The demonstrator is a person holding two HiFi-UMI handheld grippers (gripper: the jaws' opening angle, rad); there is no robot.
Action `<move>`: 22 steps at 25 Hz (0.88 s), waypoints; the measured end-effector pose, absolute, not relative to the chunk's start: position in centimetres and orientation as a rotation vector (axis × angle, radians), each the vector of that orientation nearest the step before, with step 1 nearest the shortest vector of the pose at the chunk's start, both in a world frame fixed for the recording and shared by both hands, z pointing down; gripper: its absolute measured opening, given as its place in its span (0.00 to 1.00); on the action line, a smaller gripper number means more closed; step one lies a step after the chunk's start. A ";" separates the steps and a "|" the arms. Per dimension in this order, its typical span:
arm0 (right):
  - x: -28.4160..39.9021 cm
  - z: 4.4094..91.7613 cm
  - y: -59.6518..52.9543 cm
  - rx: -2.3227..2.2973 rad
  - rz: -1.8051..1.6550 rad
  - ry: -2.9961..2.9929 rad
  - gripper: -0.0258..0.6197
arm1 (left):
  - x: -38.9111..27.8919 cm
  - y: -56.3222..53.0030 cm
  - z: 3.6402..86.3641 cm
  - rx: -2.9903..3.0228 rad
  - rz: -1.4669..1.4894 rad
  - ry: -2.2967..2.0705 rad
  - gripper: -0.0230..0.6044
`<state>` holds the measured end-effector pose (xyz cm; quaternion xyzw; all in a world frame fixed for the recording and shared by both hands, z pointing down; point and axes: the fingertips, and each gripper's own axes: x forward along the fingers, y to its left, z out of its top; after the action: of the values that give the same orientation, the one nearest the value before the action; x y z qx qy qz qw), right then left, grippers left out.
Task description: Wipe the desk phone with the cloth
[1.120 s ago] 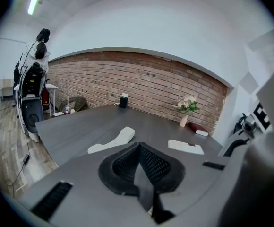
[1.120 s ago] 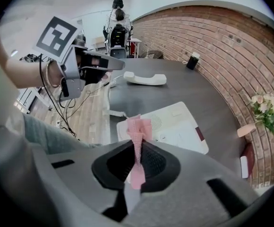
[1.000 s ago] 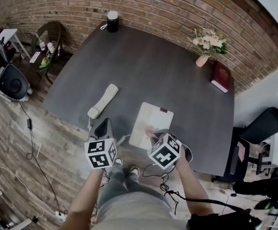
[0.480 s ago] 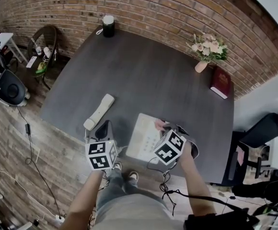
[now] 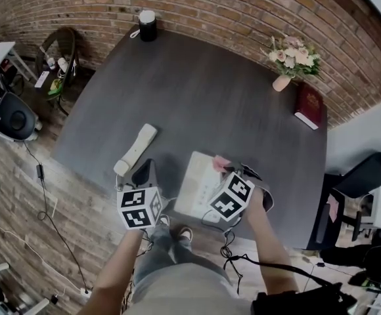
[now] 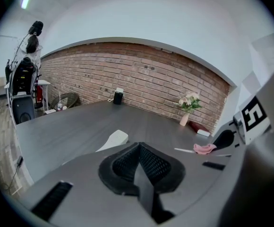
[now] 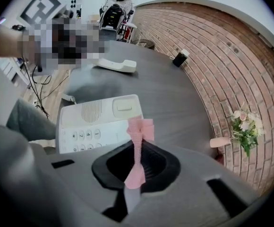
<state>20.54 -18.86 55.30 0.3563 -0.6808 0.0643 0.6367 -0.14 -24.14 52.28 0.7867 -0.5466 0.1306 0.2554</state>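
**Head view.** The desk phone (image 5: 199, 184) sits at the near edge of the dark worktop (image 5: 203, 90). Its handset (image 5: 136, 149) is off the base and lies apart to the left. The right tongs (image 5: 226, 170) hang over the phone's far right corner, with the pink cloth (image 5: 221, 163) at their tips. The left tongs (image 5: 143, 170) are at the near edge, between handset and phone base. A speaker (image 5: 147, 25), a flower vase (image 5: 284, 77) and a book (image 5: 309, 105) stand well apart by the brick wall.

**Left gripper view.** The left tongs are pressed together with nothing between them. The handset lies ahead on the worktop, and the cloth shows off to the right.

**Right gripper view.** The right tongs are pinching the cloth, a folded strip upright between the pads. Its free end is bunched beyond the tips, above the phone's edge beside the keypad. Whether the cloth touches the phone cannot be told.
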 end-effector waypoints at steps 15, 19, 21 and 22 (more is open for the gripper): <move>18.9 56.6 -15.5 0.771 0.210 -1.577 0.07 | -1.0 -22.4 52.8 2.133 0.374 -1.479 0.04; 18.3 56.9 -14.1 0.758 0.221 -1.586 0.07 | -1.1 -21.4 52.9 2.133 0.373 -1.478 0.04; 18.2 57.1 -13.5 0.751 0.227 -1.587 0.07 | -1.2 -20.9 52.9 2.131 0.374 -1.479 0.04; 18.1 57.1 -13.2 0.747 0.230 -1.588 0.07 | -1.2 -20.7 52.9 2.130 0.375 -1.479 0.04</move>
<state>18.10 -13.22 57.10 0.3267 -0.6943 0.1004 0.6333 -1.20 -20.68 52.90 0.7854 -0.5455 0.1384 0.2577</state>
